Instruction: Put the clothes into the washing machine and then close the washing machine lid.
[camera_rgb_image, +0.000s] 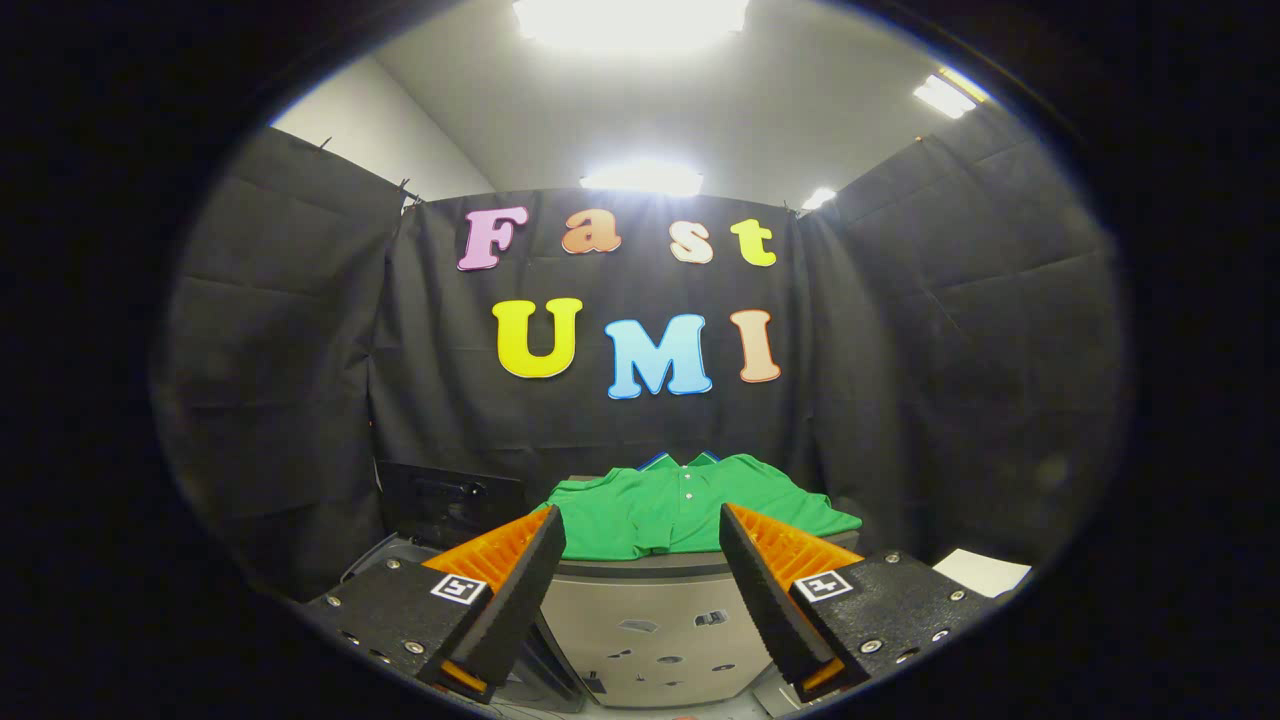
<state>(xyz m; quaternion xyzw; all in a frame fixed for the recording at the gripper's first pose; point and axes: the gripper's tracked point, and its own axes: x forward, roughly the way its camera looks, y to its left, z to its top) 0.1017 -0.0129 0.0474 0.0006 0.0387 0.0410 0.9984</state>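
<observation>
Markers, small square black-and-white tags, sit on each finger base; no brand writing can be read. The gripper stands wide apart, grasping nothing. A folded green polo shirt lies just ahead of the fingers on the grey washing machine, whose dark lid stands raised left of it.

Open claw before green shirt

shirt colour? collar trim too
Green polo shirt, collar edged blue, seen in the gripper view beyond the open gripper.
</observation>
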